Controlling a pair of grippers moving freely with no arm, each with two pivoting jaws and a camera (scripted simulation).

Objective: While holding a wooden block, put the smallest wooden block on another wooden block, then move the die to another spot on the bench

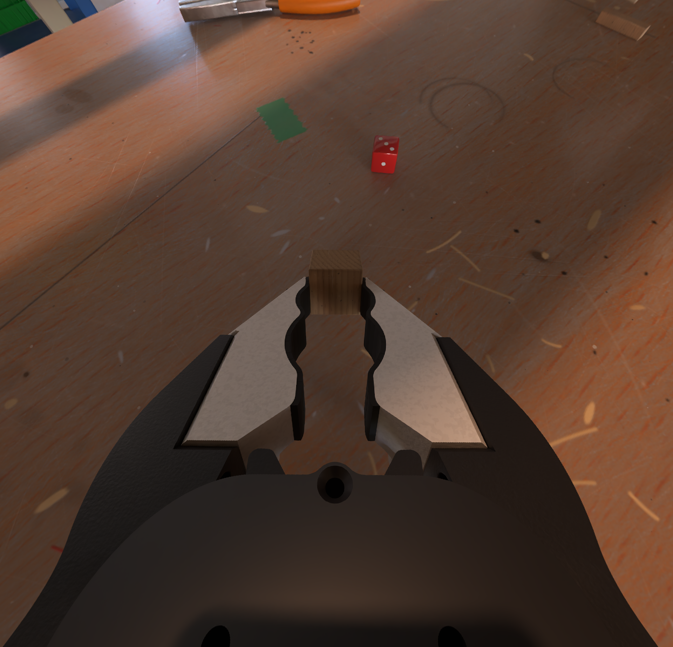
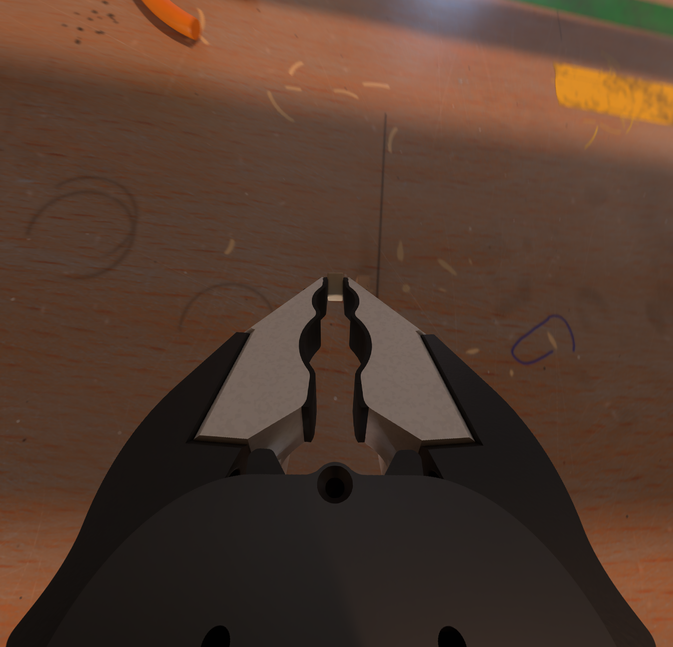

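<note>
My left gripper has its jaws clamped on a pale, square-cut wooden cube, pinched at the tips by two opposite flat faces. It looks light, stiff and dry, so it should not slip. Ahead of those jaws and slightly right, the small red die with white pips sits on the scuffed wooden bench. My right gripper holds a tiny pale wooden block between nearly closed jaws; I judge that grip shallow and easily lost.
</note>
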